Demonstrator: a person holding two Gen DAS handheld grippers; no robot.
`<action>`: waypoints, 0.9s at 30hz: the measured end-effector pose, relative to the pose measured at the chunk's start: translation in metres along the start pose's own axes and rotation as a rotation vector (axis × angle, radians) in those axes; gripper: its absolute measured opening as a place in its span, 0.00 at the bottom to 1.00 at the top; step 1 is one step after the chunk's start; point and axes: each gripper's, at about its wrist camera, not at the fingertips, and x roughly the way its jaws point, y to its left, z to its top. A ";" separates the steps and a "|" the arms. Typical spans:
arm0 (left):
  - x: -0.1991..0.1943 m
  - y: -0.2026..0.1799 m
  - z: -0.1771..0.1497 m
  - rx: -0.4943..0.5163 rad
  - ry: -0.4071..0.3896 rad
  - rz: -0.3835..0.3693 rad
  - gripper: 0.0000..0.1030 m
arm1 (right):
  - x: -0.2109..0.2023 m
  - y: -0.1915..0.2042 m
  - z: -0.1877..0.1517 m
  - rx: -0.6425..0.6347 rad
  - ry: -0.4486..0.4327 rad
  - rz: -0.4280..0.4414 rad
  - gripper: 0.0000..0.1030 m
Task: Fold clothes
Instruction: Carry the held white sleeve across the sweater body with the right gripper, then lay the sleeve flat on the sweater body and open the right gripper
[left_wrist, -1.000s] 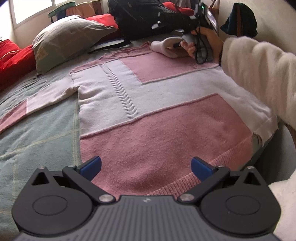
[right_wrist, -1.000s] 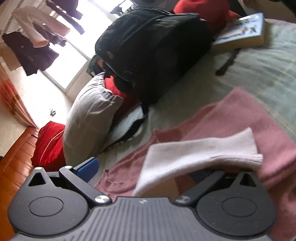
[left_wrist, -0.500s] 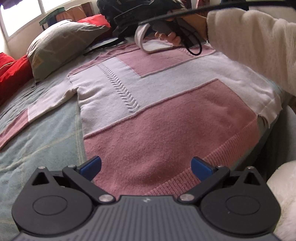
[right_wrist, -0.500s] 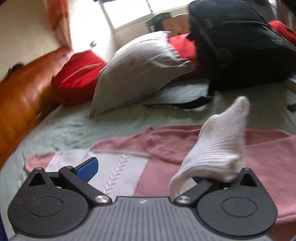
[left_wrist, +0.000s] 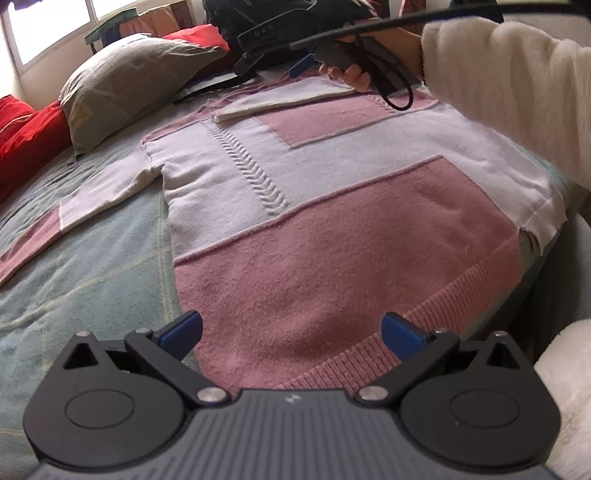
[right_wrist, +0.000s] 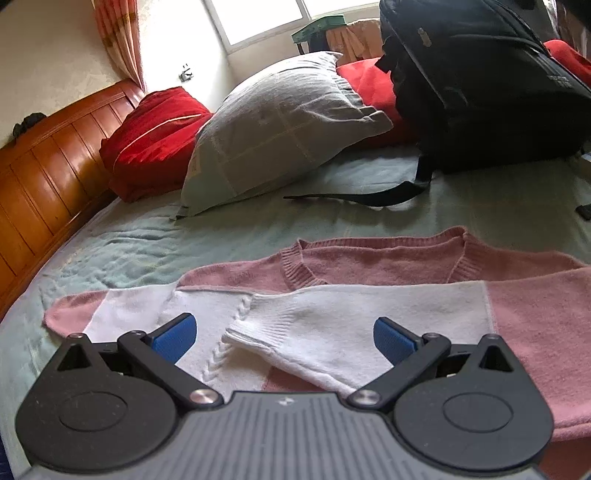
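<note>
Daylight from the window fell across a bed (right_wrist: 480, 206) with a pale green blanket, and on it your pink-and-white sweater (left_wrist: 332, 236) lay flat, chest up, its ribbed hem at the near edge of the bed and its neckline toward the far side.

One sleeve (right_wrist: 332, 325) lay folded across the upper chest, its white cuff pointing toward the middle of the garment. Half a second before, your right gripper (right_wrist: 284, 332) had that cuff pinched and raised in the air; at this moment its blue tongs stood apart with the cuff resting loose on the knit between them. So you had let go, and the sleeve stayed where you laid it. That reads as one sleeve fold made.

The other sleeve (left_wrist: 85, 210) stretched straight out over the blanket toward the headboard side, flat and unfolded, so I judge the job was partway along, with that sleeve and the body left to fold.

Your left gripper (left_wrist: 291, 328) hovered just over the hem at the near edge, tongs wide apart, holding nothing, much as it had a second earlier.

Farther out, a grey pillow (right_wrist: 280, 122), red cushions (right_wrist: 155, 129) and a black backpack (right_wrist: 480, 81) crowded the far side of the bed, well apart from the sweater.
</note>
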 end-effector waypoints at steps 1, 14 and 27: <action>0.000 0.000 0.000 0.000 0.000 -0.002 0.99 | 0.001 0.000 -0.001 -0.003 0.005 -0.001 1.00; 0.006 -0.002 0.003 -0.004 0.026 0.002 0.99 | 0.050 0.027 -0.028 -0.071 0.119 -0.089 1.00; 0.016 -0.021 0.026 0.039 0.016 -0.007 0.99 | -0.041 -0.053 -0.021 -0.069 0.076 -0.120 1.00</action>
